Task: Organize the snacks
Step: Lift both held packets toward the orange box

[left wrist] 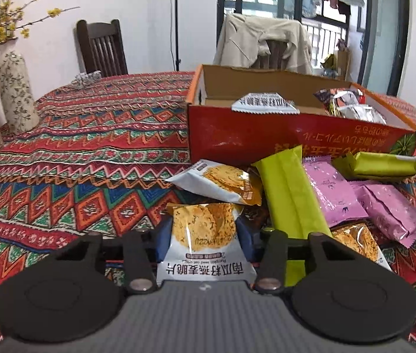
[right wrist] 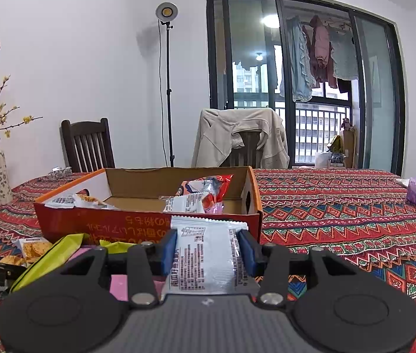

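Two grippers each hold a snack. The left gripper (left wrist: pixel 203 235) has its blue fingers (left wrist: pixel 164 242) clamped on an oat crisp packet (left wrist: pixel 203 235) at the near edge of the snack pile on the desk (left wrist: pixel 90 147), just before the red box (left wrist: pixel 266 138). The right gripper (right wrist: pixel 208 250) pinches a white packet (right wrist: pixel 206 256) across its width, in front of that box. Both pouches look light, crinkly and slippery, with brittle contents, so I judge a gentle grip across the middle safest.
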